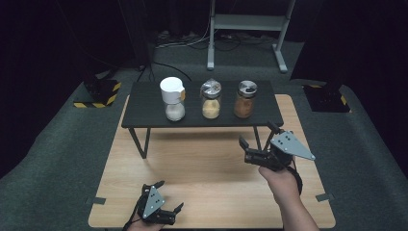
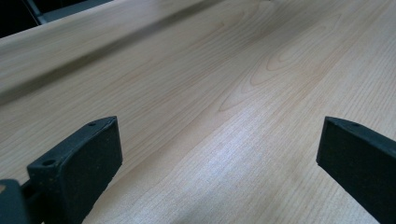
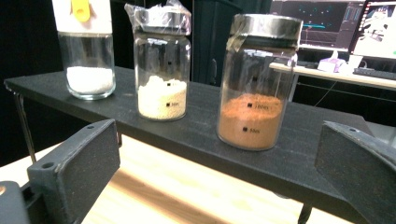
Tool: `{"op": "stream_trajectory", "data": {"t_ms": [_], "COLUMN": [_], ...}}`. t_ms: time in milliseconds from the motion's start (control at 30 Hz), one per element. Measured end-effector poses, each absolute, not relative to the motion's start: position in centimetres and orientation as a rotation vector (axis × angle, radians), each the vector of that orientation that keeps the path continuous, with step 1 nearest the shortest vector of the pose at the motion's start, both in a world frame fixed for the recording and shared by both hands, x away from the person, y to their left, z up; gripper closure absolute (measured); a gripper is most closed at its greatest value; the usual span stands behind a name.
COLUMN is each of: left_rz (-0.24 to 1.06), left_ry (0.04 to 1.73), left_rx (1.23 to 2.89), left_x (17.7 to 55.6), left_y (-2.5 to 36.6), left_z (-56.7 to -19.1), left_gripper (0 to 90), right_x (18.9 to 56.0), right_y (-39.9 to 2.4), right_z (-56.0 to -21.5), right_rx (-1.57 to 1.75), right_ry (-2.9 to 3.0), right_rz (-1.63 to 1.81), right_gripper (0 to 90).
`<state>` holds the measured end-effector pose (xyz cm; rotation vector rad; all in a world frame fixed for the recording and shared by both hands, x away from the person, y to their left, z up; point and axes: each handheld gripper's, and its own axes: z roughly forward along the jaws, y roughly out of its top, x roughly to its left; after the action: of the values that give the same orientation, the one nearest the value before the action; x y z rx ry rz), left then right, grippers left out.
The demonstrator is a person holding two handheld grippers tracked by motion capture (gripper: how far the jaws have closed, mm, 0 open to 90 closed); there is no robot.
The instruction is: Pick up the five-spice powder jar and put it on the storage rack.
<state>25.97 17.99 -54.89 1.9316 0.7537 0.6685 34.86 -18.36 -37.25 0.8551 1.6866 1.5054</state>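
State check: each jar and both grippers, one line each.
Jar with white lid: upright on shelf, lidded, white powder at the bottom.
Middle jar: upright, wrapped lid on, pale powder.
Brown-powder jar: upright, lid on, under half full.
Left gripper: open, holding nothing.
Right gripper: open, holding nothing.

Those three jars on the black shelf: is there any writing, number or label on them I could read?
None can be read.
Brown-powder jar: small black marks with faint figures, too blurred to read.
Middle jar: the same small marks, unreadable.
White-lidded jar: a yellow tab, no writing seen.
Monitors behind: screen content too small to read.
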Motion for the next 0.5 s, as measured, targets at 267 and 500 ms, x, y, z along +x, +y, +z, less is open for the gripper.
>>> {"op": "stream_trajectory", "data": {"t_ms": [267,500], "left_rz": [0.668,0.668], "left_ry": [0.752,0.751], "left_rx": [1.934,1.936], "left_x": [26.0,26.0], "left_y": [18.0,18.0], "left_z": [-54.9,-54.9], "left_gripper": [0.5,0.5], "right_x": [34.5,34.2], "right_y": [-18.4,-18.4], "right_z": [-38.7,-40.0], "right_rx": [0.862,0.873], "right_ry": [1.721,1.745], "right_rz": [1.473,1.46], "right_gripper": [0.0,0.0]}}
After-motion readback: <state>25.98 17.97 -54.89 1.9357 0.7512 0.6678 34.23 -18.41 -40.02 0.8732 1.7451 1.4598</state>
